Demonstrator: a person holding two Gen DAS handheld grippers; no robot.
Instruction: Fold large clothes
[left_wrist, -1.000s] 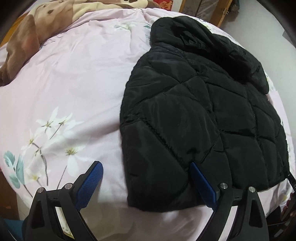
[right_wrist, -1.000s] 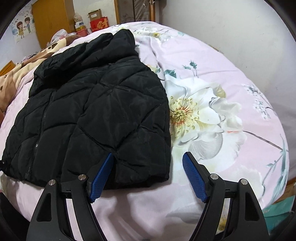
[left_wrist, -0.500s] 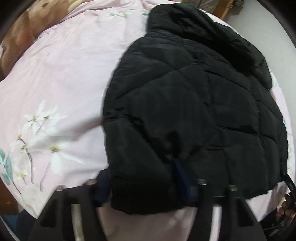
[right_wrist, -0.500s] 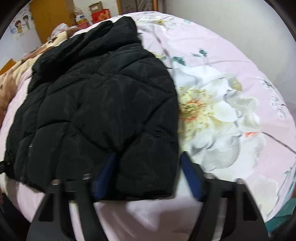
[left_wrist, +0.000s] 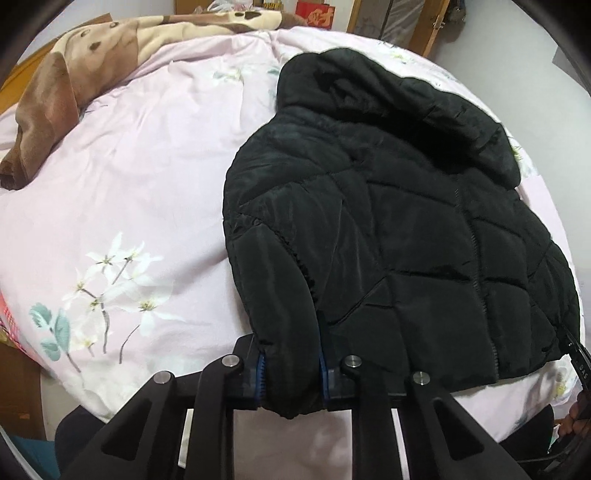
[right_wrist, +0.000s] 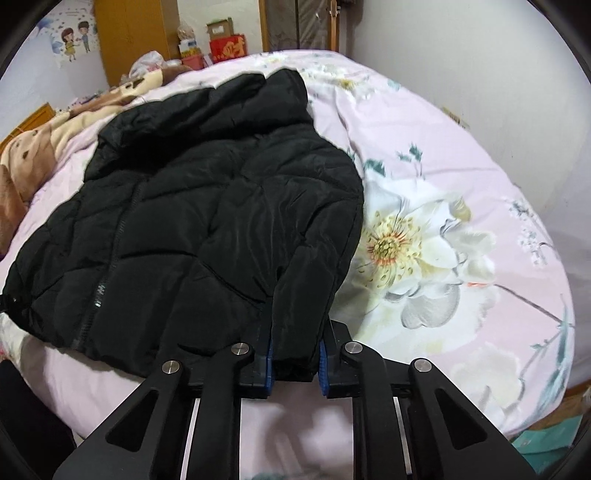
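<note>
A black quilted hooded jacket (left_wrist: 388, 229) lies front up on a pink floral bed cover, hood toward the far side. My left gripper (left_wrist: 291, 369) has its jaws closing, blue pads pressed on the jacket's near left corner, which is bunched and lifted a little. In the right wrist view the same jacket (right_wrist: 192, 206) spreads to the left, and my right gripper (right_wrist: 295, 360) has its jaws closing, pads clamped on the near right corner, lifted slightly off the cover.
The pink bed cover (left_wrist: 129, 184) with white flowers (right_wrist: 402, 243) reaches the bed's edges. A brown and cream blanket (left_wrist: 74, 74) is heaped at the far left. Boxes and a wooden cabinet (right_wrist: 129, 33) stand beyond the bed. A white wall (right_wrist: 480, 55) runs along the right.
Both grippers went from wide open beside the hem to clamped on the jacket's two near corners. The corners are now bunched between the pads and raised a little.
</note>
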